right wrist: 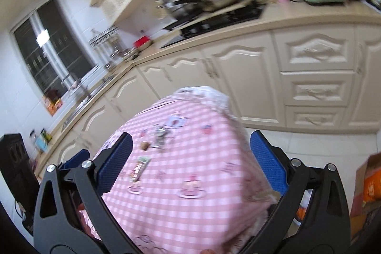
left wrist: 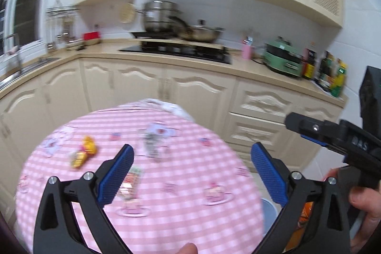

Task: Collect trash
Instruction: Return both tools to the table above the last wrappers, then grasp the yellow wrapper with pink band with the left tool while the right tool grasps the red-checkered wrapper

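Note:
A round table under a pink checked cloth (left wrist: 166, 218) fills the lower part of both views. Trash lies on it: two yellow-orange wrappers (left wrist: 87, 149) at the left, a crumpled clear wrapper (left wrist: 152, 144) near the middle, and a flat printed wrapper (left wrist: 131, 180) nearer me. The right wrist view shows the crumpled wrapper (right wrist: 160, 135), a small brown scrap (right wrist: 144, 146) and the flat wrapper (right wrist: 139, 169). My left gripper (left wrist: 191, 149) hangs open above the table, holding nothing. My right gripper (right wrist: 190, 137) is open too, with nothing between its fingers.
Cream kitchen cabinets (left wrist: 195, 94) and a counter with a hob, pots (left wrist: 162, 16) and a green appliance (left wrist: 283, 58) run behind the table. A pale blue bin (left wrist: 270, 208) stands on the floor at the table's right. An orange box (right wrist: 369, 182) stands further right. The views are motion-blurred.

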